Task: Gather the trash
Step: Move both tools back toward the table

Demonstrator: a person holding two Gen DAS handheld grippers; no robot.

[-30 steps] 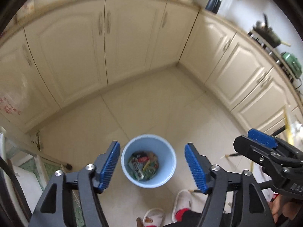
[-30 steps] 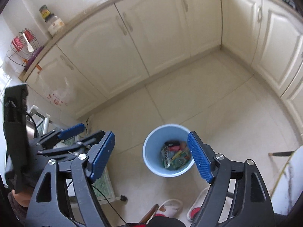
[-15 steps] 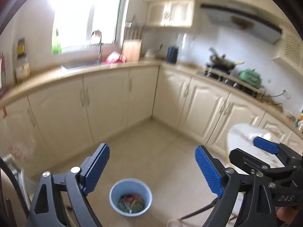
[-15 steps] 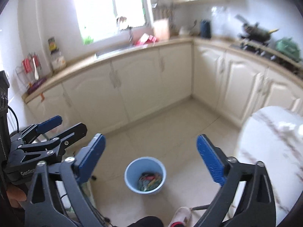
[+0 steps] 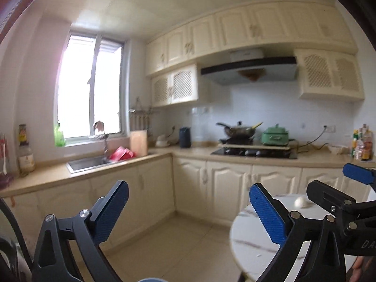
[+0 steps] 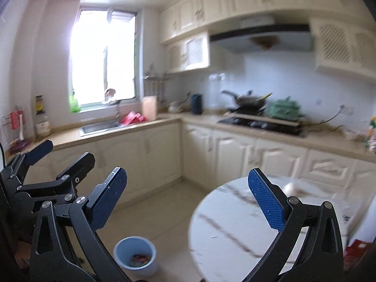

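A light blue bin (image 6: pixel 135 255) with colourful wrappers inside stands on the floor, low in the right wrist view; only its rim (image 5: pixel 152 280) shows at the bottom edge of the left wrist view. A round white marble table (image 6: pixel 235 225) stands to the right, with a crumpled white paper ball (image 5: pixel 301 202) on it and something red (image 6: pixel 356 246) at its right edge. My left gripper (image 5: pixel 188 211) is open and empty, raised and facing the kitchen. My right gripper (image 6: pixel 188 198) is open and empty, beside the left one (image 6: pixel 42 164).
Cream cabinets line the far wall under a counter with a sink (image 5: pixel 89 163), a hob with a wok (image 5: pixel 237 130) and a green pot (image 5: pixel 276 136). The tiled floor (image 5: pixel 178 242) lies between the cabinets and the table.
Both grippers have tilted up from looking down into the bin to facing the kitchen walls. The bin has dropped to the bottom of the views and the marble table has come into sight.
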